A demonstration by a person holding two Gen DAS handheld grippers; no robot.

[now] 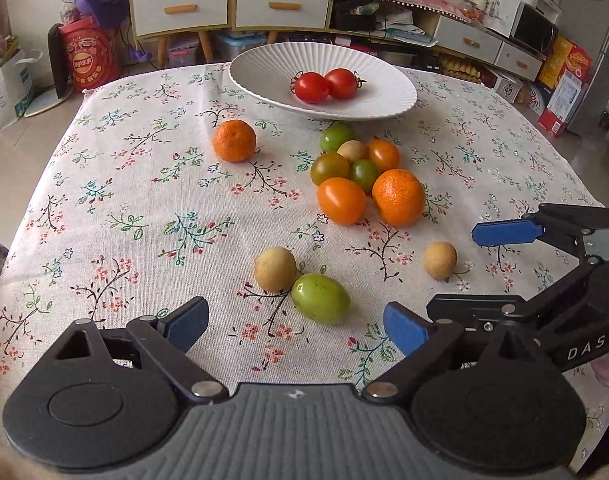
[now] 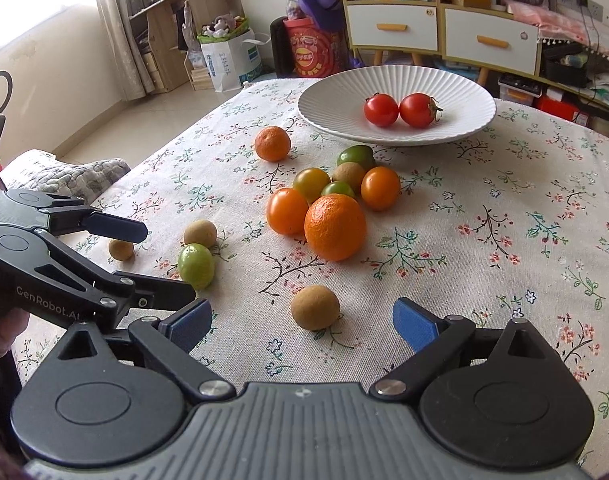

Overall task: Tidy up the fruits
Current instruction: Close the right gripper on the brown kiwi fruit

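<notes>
A white ribbed plate at the table's far side holds two red tomatoes. Before it lies a cluster of orange and green tomatoes with a mandarin. A second mandarin sits apart to the left. My left gripper is open and empty, just short of a green tomato and a tan longan. My right gripper is open and empty, with another longan just ahead of its jaws.
A floral cloth covers the table. One more small longan lies near the left edge. Cabinets with drawers, boxes and a red bag stand on the floor beyond the table. Each gripper shows in the other's view.
</notes>
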